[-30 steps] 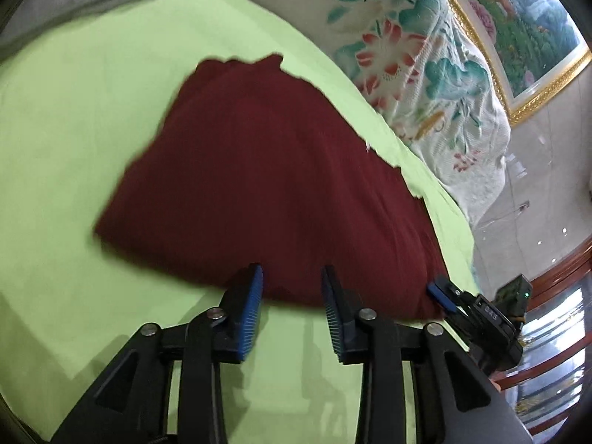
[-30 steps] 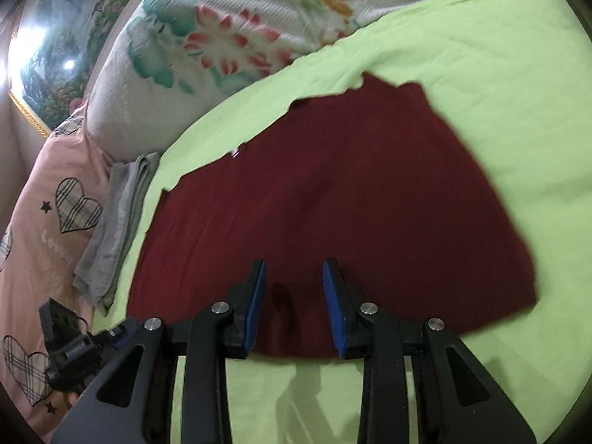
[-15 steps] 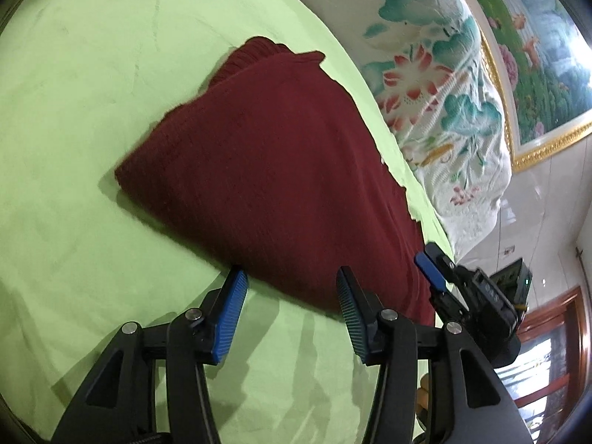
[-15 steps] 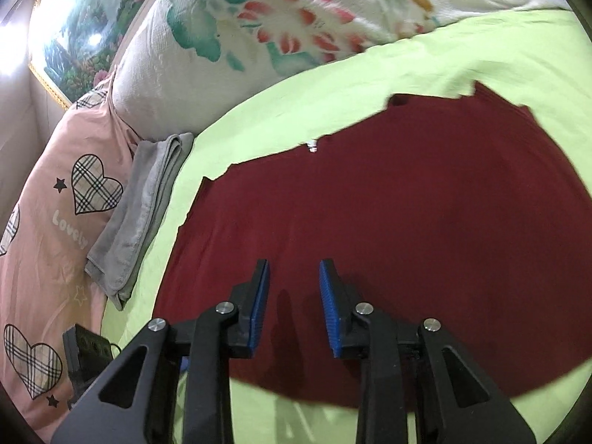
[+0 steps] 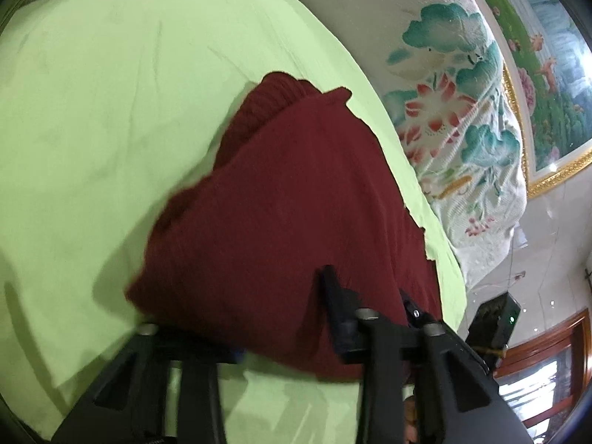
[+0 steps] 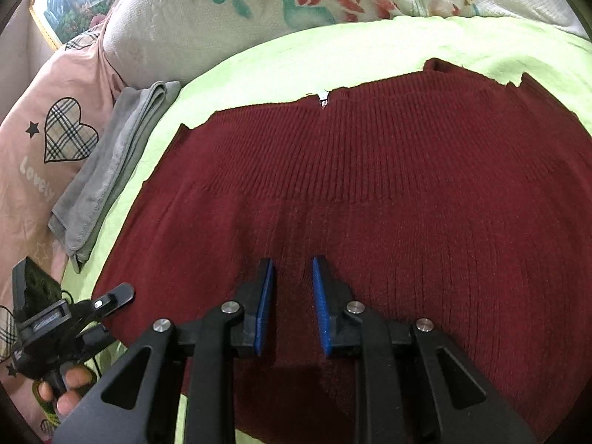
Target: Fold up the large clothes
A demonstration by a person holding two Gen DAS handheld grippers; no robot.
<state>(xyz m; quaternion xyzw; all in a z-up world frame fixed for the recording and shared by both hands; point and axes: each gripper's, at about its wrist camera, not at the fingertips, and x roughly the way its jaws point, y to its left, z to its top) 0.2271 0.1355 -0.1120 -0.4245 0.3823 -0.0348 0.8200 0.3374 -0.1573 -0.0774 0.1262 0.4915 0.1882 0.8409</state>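
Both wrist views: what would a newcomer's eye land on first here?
The dark red knit garment dominates, spread across the lime-green sheet in the middle of both views. Next come the grippers at its near edge: the left gripper has cloth draped over one side of its closing jaws, while the right gripper shows blue pads closing just above the knit. A floral quilt lies behind, a folded grey towel beside.

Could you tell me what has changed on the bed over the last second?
The left gripper has pushed in over the near edge of the dark red knitted garment; fabric now lies between its closing jaws. The right gripper has moved further onto the garment, jaws closing above it, nothing gripped. The green sheet and folded grey cloth stayed put.
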